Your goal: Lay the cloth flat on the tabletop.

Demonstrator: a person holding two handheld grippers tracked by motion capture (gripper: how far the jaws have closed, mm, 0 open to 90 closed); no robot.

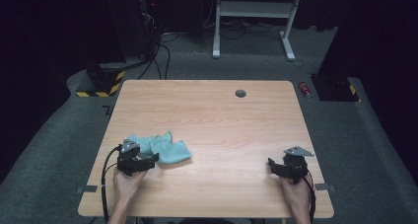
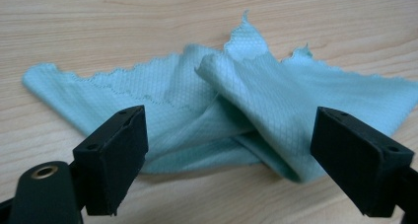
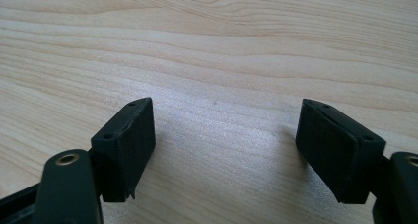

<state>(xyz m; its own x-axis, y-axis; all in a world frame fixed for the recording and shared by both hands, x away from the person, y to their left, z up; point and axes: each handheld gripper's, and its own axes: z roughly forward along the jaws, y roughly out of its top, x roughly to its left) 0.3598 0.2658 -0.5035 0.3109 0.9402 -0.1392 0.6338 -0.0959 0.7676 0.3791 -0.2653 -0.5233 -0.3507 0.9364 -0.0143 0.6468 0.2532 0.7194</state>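
Wooden bench point(image 1: 212, 115), seen from above: a bare working surface whose near-left quarter carries the only loose item. A small round grommet point(image 1: 240, 93) sits near the far edge, well apart from the work.

Teal cloth point(image 1: 162, 148): lies crumpled on the near-left part of the bench, just beyond the left gripper. In the left gripper view the cloth point(image 2: 222, 105) shows a waffle weave, with one corner folded over the middle and two peaked corners pointing away. The loose folds suggest that it has yet to be spread or folded, so the work appears to be at its start.

Left gripper point(image 1: 140, 161): held low over the bench by the person's left hand point(image 1: 129, 182), aimed at the cloth's near edge. Its jaws stand wide apart, released, one to each side of the raised fold, and nothing lies between the pads. This placement probably prepares a pinch on the fold, which stands high enough to catch.

Right gripper point(image 1: 281, 168): held by the right hand point(image 1: 296, 189) at the near-right part of the bench, well apart from the cloth. Its jaws also stand released, over bare wood. It seems parked clear of the cloth, available for a second corner.
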